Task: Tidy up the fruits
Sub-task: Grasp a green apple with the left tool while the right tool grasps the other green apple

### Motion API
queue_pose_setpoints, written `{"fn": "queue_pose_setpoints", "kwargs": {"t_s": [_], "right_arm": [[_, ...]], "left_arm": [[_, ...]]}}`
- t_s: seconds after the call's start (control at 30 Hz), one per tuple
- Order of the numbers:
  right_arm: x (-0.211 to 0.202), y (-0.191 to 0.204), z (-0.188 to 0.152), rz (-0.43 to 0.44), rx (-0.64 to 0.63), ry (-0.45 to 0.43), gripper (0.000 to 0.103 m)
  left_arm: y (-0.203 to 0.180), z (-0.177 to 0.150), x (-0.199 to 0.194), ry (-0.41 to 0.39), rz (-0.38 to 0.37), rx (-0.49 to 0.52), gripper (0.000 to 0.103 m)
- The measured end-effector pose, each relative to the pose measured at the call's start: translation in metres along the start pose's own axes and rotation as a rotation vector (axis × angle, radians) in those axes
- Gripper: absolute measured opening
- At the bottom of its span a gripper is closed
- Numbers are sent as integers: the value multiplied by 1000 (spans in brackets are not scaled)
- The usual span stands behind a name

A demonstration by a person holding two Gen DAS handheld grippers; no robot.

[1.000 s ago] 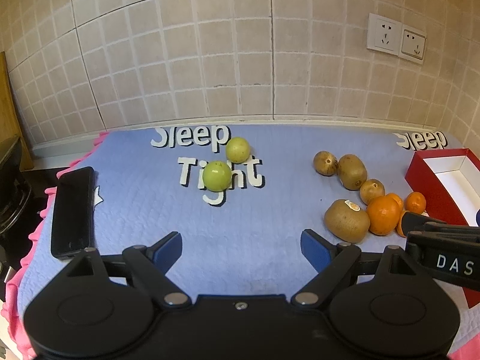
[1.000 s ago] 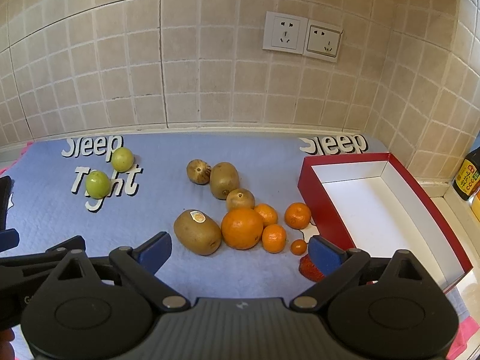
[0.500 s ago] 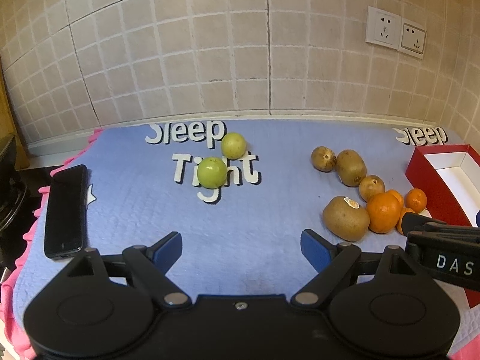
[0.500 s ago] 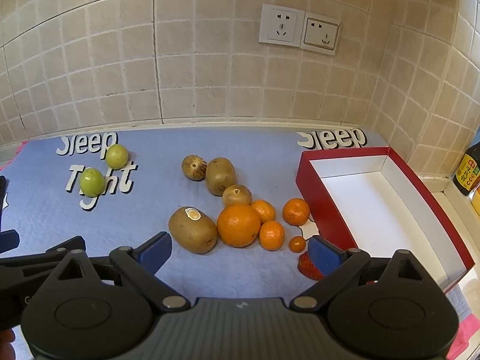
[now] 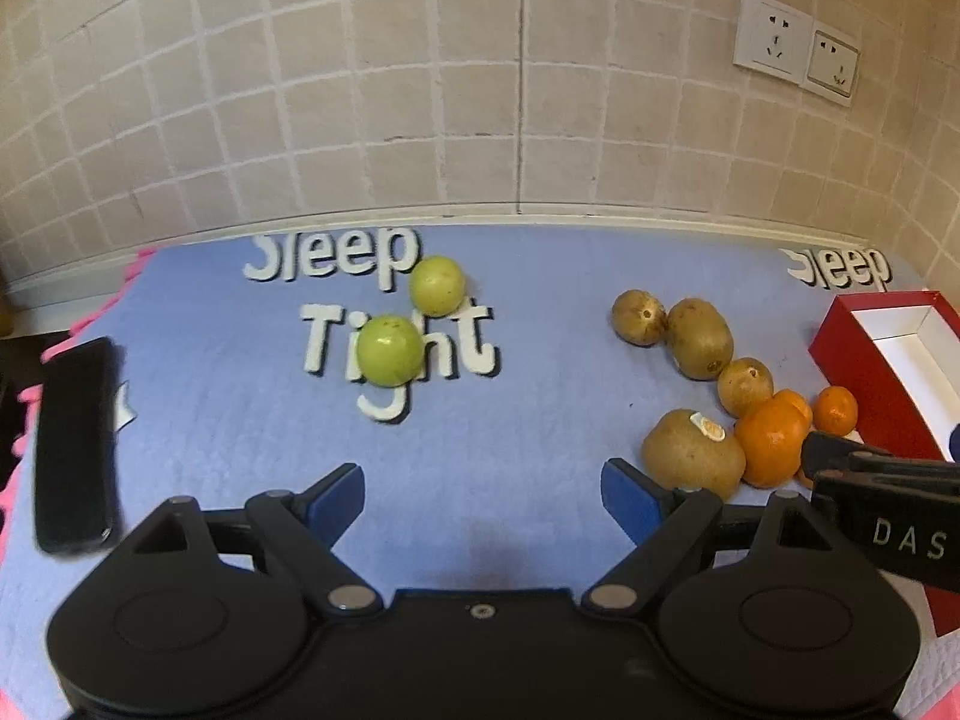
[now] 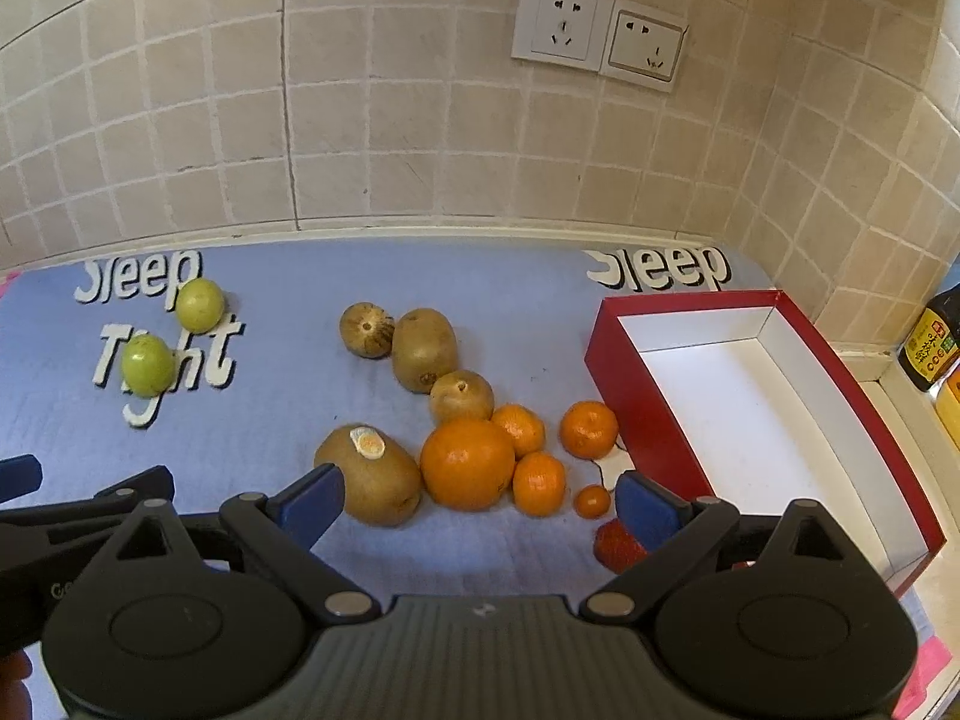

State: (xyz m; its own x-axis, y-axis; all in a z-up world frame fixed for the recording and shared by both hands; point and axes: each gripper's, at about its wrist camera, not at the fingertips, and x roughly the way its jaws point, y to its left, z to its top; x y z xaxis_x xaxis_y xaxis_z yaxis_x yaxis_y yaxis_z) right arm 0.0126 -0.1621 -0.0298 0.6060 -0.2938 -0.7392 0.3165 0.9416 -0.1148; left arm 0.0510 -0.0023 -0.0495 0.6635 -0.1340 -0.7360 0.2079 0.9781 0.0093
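Two green fruits (image 5: 389, 350) lie on the white lettering of the blue mat (image 5: 240, 420), far from the rest; they also show in the right wrist view (image 6: 147, 365). Several brown kiwis (image 6: 367, 474) and oranges (image 6: 467, 462) lie clustered mid-mat beside an empty red box (image 6: 636, 408) with a white inside. A red strawberry-like fruit (image 6: 615, 546) lies by the right fingertip. My left gripper (image 5: 483, 495) is open and empty above bare mat. My right gripper (image 6: 480, 504) is open and empty, just short of the big orange and stickered kiwi.
A black phone (image 5: 75, 447) lies at the mat's left edge. A tiled wall with two sockets (image 6: 597, 36) stands behind. Sauce bottles (image 6: 930, 348) stand on the ledge right of the box. The right gripper's body shows in the left wrist view (image 5: 888, 522).
Both grippers have moved forward a little; the fruits sit lower and nearer in both views. No fruit has moved.
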Motion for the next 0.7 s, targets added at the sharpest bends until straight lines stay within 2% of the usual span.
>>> {"fn": "queue_pose_setpoints", "kwargs": {"t_s": [0.13,0.27,0.37,0.57,0.7], "right_arm": [[12,5,15,39,14,-2,98],[26,23,33,69,-28,-14,98],[45,42,53,110,-50,-2,97],[88,95,97,196,-104,-1,95],[122,128,110,265,-129,39,93]], "left_arm": [[24,14,15,-7,-51,-61,102],[51,33,36,-37,-4,-94,102],[65,47,62,-18,29,-88,102],[81,55,110,41,37,-98,102],[83,57,131,38,30,-69,102]]}}
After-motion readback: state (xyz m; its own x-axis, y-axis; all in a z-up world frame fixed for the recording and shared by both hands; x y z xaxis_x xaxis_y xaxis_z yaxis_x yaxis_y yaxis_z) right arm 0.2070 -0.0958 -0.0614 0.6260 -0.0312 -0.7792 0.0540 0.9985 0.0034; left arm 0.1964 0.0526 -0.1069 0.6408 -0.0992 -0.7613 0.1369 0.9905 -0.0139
